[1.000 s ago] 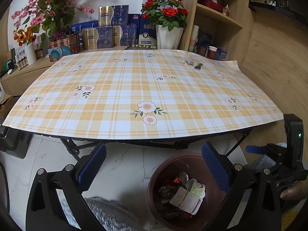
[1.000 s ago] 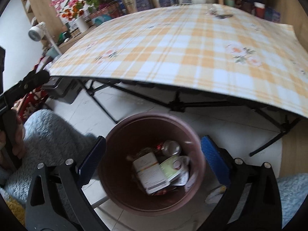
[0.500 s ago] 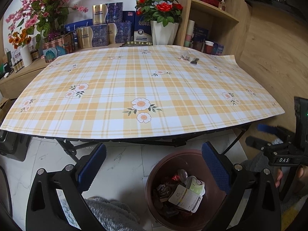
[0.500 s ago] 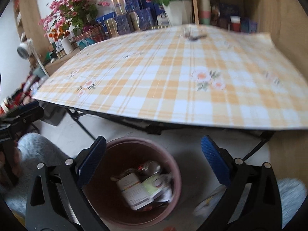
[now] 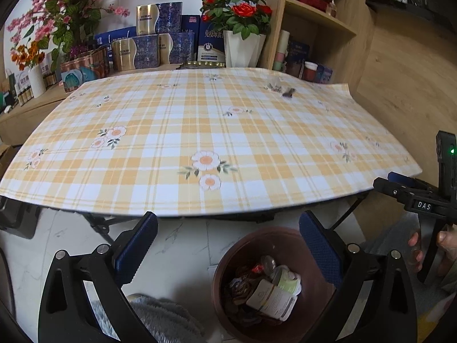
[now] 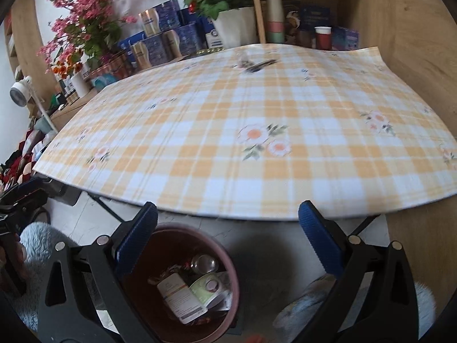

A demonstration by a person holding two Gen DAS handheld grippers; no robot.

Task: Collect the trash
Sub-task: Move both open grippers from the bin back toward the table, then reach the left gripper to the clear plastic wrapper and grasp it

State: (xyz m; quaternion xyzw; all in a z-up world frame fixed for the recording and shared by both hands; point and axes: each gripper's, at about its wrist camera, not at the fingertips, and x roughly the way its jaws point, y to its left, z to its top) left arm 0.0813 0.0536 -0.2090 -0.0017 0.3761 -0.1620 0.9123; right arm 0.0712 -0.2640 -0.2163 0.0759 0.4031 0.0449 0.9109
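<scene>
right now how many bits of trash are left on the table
2, as far as I can tell: a small clear crumpled wrapper and a dark scrap just right of it, close together at the far right of the tablecloth. They are small and blurry; more could be there.

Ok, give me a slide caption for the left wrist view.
Open left gripper above a brown trash bin of wrappers, facing a checked tablecloth with small scraps at its far edge.

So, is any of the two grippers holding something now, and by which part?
Nothing is held: left gripper and right gripper are both open and empty.
</scene>
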